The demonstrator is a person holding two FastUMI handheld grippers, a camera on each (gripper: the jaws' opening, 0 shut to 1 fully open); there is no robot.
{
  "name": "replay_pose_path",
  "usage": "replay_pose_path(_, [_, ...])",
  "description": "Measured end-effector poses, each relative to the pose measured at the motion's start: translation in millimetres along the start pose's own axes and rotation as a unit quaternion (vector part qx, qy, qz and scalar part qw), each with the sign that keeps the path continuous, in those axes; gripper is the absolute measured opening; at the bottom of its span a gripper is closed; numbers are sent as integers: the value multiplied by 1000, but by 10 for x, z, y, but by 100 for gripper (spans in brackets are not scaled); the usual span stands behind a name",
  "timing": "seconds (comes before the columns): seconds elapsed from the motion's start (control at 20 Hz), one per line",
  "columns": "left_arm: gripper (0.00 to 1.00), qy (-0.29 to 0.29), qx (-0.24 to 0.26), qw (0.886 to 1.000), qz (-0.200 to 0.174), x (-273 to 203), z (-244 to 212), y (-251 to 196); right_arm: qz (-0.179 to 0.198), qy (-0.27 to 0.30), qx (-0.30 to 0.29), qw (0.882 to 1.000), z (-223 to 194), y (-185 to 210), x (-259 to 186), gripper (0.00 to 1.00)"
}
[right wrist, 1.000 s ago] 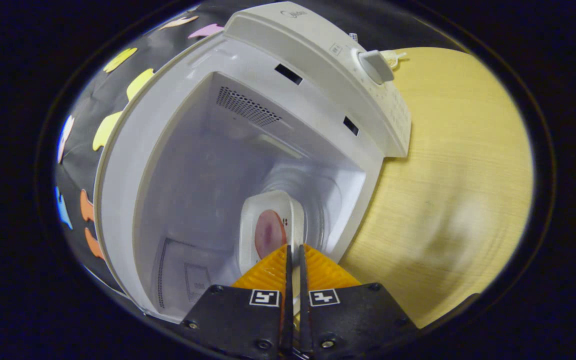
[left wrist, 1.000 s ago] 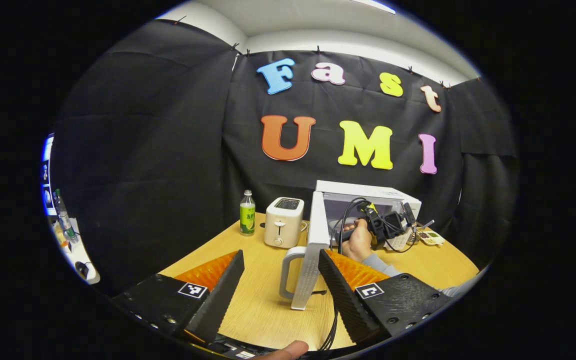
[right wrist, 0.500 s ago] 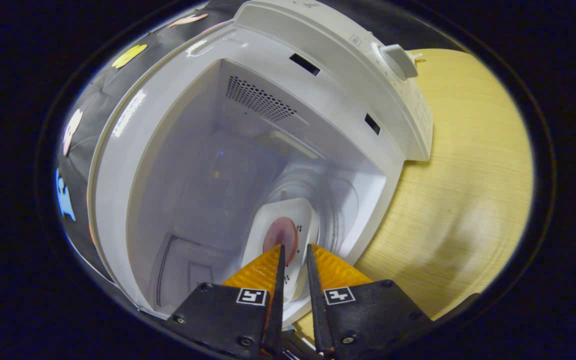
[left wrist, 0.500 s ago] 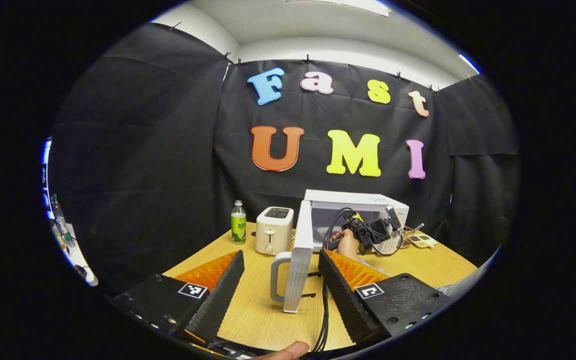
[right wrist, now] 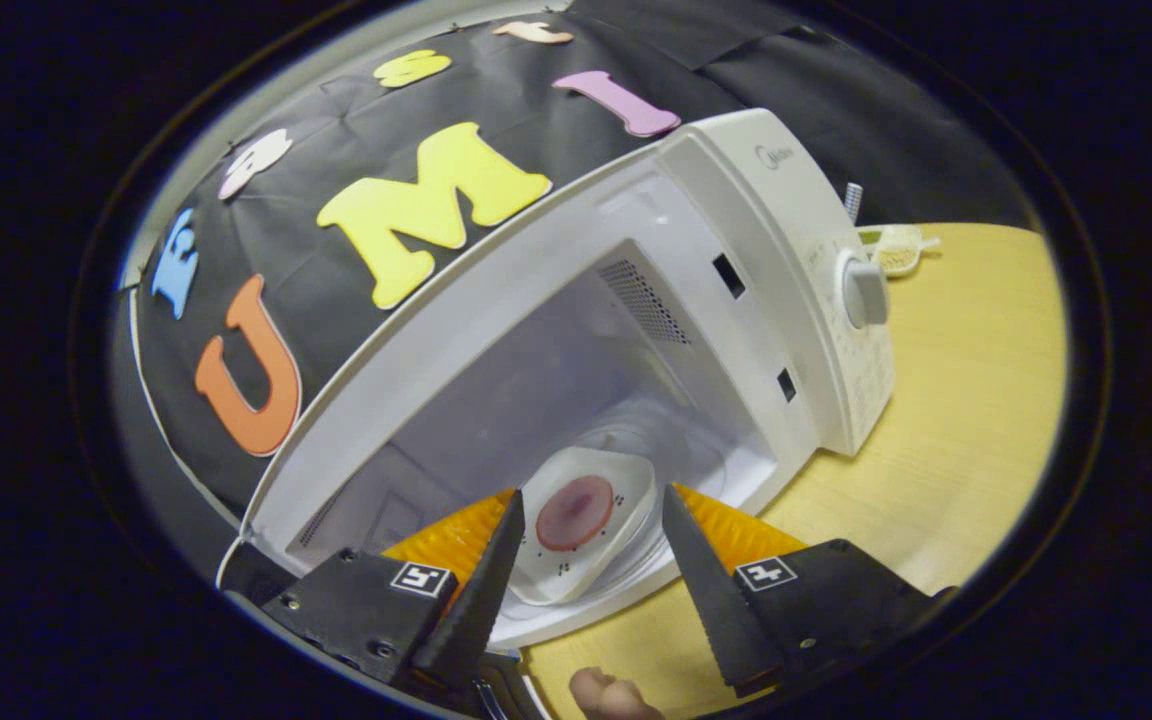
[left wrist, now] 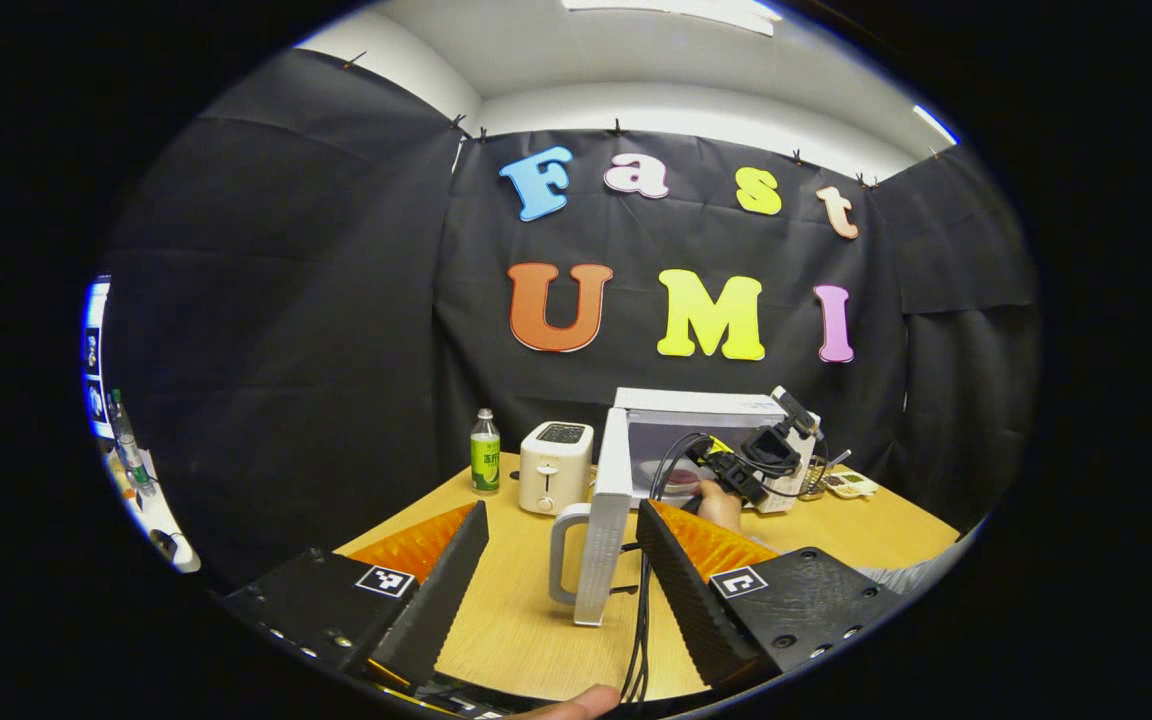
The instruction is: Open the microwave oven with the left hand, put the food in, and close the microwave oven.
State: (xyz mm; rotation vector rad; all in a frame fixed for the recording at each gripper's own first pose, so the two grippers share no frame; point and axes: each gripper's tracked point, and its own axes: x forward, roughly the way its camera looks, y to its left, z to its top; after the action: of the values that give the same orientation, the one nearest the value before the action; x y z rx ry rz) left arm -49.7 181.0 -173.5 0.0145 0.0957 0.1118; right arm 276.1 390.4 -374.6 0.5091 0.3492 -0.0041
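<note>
A: Microwave oven [right wrist: 636, 330] first. In the right gripper view its cavity gapes from nine o'clock round to three, tilted, the dial [right wrist: 864, 290] on the control panel at two o'clock. The food [right wrist: 576, 512], a pinkish round on a white plate [right wrist: 591, 535], sits on the cavity floor at six o'clock.

B: And the right gripper [right wrist: 586, 590]?

A: Fingers spread, gripping nothing. The plate shows between them, farther in, and seems apart from both. A fingertip [right wrist: 608, 694] pokes in at the bottom edge.

B: What does the left gripper view add?

A: The outside. From nine o'clock: a shelf with a bottle at the booth's edge [left wrist: 126, 460], dim. Then a green-labelled bottle [left wrist: 484, 452], a cream toaster [left wrist: 556, 466] just right of it, then the oven's door [left wrist: 604, 530], swung open and seen edge-on, its loop handle [left wrist: 564, 550] toward the toaster. The left gripper [left wrist: 561, 570] is spread wide, well back from the door, touching nothing; door and handle show in the gap between its fingers.

B: Right of the door?

A: The oven body [left wrist: 706, 440], with a hand [left wrist: 721, 502] holding the other gripper at its mouth, cables trailing. A small tray of bits [left wrist: 851, 483] lies at three o'clock.

B: Surface and room?

A: Pale wood table [left wrist: 526, 620]; black cloth walls [left wrist: 286, 300] on all sides, a white ceiling [left wrist: 636, 50] with a light panel at twelve.
</note>
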Motion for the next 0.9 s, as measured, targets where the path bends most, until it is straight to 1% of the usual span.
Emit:
replay_pose_path(0.1, [92,-1,10,1000,9,-5,-45,60,18,-5,-53,998,55,56,-113,89])
replay_pose_path(0.15, [92,-1,15,1000,11,-11,-68,65,24,-6,-81,996,92,75,-182,96])
replay_pose_path(0.2, [92,1,16,1000,16,-11,-101,93,32,-11,-99,995,124,95,-256,100])
replay_pose_path(0.3, [92,9,16,1000,21,3,-172,113,52,-13,-121,991,213,142,-425,100])
replay_pose_path(0.45, [92,16,4,999,28,0,-250,188,65,-23,-160,985,425,119,-679,100])
replay_pose_path(0.6, [92,37,-17,998,42,25,-366,285,94,-24,-200,975,616,115,-968,100])
replay_pose_path(0.8, [90,37,-28,997,60,110,-375,422,124,-51,-247,960,998,11,-1429,100])
replay_pose_path(0.9, [82,35,-36,997,60,150,-376,448,136,-73,-253,955,1223,-45,-1678,100])
